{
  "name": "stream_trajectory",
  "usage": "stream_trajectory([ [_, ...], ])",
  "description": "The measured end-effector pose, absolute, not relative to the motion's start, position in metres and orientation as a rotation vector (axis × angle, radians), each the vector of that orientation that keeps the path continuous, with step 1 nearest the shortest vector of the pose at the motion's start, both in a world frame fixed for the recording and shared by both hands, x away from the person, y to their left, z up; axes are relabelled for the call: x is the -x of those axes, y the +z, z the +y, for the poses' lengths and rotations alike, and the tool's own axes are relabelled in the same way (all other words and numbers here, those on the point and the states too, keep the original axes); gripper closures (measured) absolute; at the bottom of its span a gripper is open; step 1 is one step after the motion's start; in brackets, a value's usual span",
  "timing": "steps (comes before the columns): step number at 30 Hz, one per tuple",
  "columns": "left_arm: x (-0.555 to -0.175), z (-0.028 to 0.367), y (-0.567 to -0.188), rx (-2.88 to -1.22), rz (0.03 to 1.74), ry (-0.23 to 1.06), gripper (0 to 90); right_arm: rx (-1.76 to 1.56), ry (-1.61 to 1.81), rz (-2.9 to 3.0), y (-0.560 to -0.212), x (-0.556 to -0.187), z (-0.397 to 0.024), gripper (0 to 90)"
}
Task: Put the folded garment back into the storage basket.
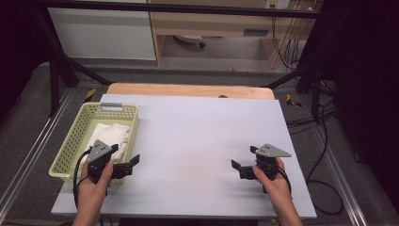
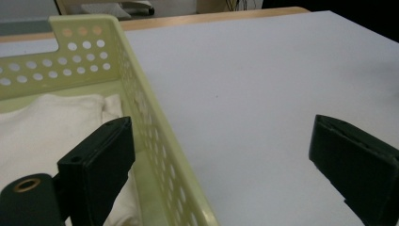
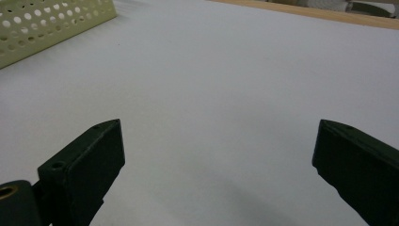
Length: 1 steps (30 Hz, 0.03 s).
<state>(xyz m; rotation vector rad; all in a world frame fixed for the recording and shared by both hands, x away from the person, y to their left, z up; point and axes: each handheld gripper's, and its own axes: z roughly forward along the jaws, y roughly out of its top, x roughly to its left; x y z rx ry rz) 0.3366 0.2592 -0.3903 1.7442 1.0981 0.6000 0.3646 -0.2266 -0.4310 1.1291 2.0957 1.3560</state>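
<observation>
A pale yellow-green perforated basket point(image 1: 70, 141) stands at the left of the grey-white table point(image 1: 197, 127), with a folded white cloth point(image 1: 113, 134) inside it. My left gripper point(image 1: 126, 157) is open at the basket's near right corner. In the left gripper view the left gripper point(image 2: 226, 155) straddles the basket wall point(image 2: 141, 108): one jaw is over the cloth point(image 2: 51, 127), the other over bare table. My right gripper point(image 1: 243, 157) is open low over the table's right part. In the right gripper view the right gripper point(image 3: 221, 155) has only table between its jaws, and the basket point(image 3: 47, 19) lies far off.
A wooden board point(image 1: 188, 89) edges the table's far side. Black frame bars point(image 1: 61, 61) stand to the left and right, and cables point(image 1: 324, 141) trail on the floor at the right. Bare table point(image 3: 226, 70) stretches between the two grippers.
</observation>
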Motion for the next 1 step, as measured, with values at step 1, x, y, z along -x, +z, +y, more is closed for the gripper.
stream_trajectory([
  [1,-0.3346,0.2574,-0.3872,-1.736,1.077,0.620,8.2,-1.136,1.347,2.090,-0.4307,-0.3652,-0.2275,3.3],
])
